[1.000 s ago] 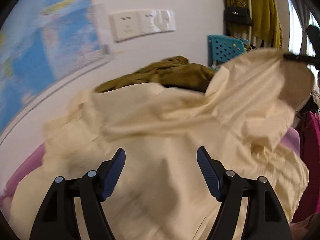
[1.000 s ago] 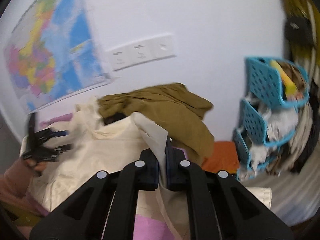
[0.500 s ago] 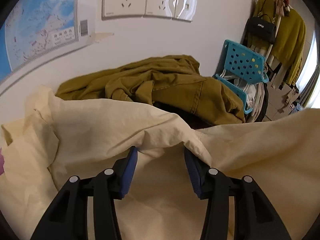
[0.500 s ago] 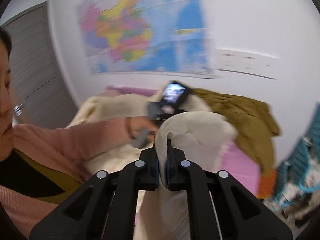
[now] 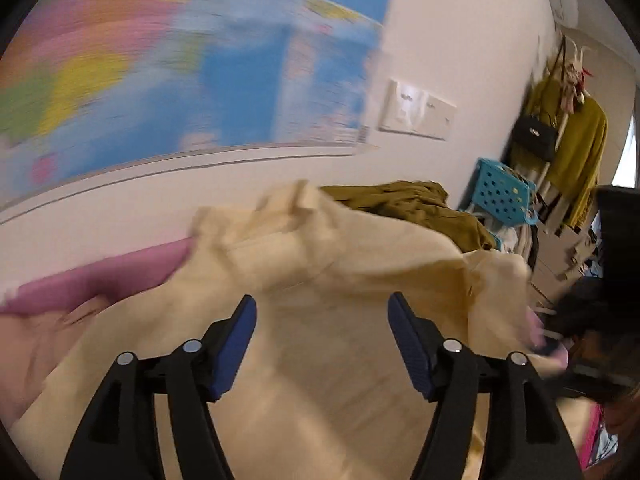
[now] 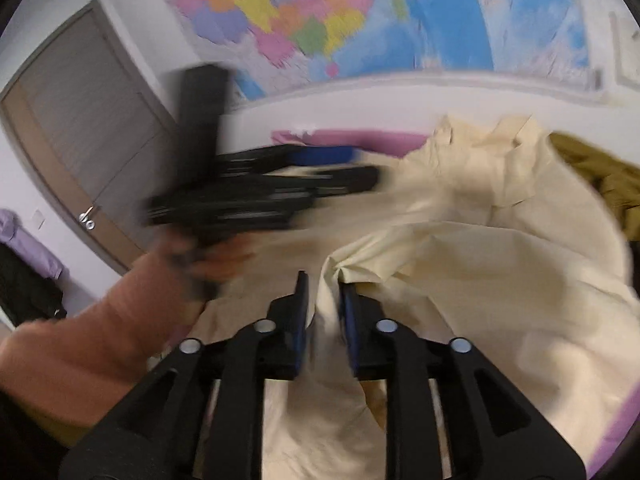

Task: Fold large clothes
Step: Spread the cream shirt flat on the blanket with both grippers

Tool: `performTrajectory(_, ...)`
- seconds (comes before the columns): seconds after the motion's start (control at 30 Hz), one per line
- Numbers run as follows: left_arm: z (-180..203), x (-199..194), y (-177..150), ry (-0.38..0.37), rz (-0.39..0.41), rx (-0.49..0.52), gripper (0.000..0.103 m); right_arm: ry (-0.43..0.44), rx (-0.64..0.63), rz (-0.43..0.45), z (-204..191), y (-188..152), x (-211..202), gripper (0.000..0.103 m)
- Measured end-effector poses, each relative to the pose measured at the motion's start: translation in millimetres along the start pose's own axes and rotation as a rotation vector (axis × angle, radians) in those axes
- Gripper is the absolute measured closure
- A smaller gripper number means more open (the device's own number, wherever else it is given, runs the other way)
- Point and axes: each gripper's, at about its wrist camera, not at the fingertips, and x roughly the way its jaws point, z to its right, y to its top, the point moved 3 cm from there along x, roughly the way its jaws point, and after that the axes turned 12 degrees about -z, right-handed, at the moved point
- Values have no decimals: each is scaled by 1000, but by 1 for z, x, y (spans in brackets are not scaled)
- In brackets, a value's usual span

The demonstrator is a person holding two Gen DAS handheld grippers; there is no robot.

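Right tongs (image 6: 323, 300) pinch cream garment (image 6: 480, 264); olive jacket (image 5: 412, 204) lies behind.

Cream garment (image 6: 500, 264) matt woven cloth; wall map (image 6: 400, 20) glossy paper

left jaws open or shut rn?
Open. The left gripper shows a wide gap between its blue pads, with cream garment beneath, nothing pinched.
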Motion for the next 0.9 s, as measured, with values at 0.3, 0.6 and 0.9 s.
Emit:
performTrajectory(0.3, -24, -32, -73, 24, -30, -20, 35, -88, 76, 16, 25, 12, 23, 39)
performTrajectory(0.6, -13, -8, -92, -48, -103, 41, 12, -515, 206, 169, 118, -16, -83, 26)
performTrajectory(0.9, -35, 63, -104, -32, -335, -46, 68, -517, 229, -145, 202, -2, -28, 74)
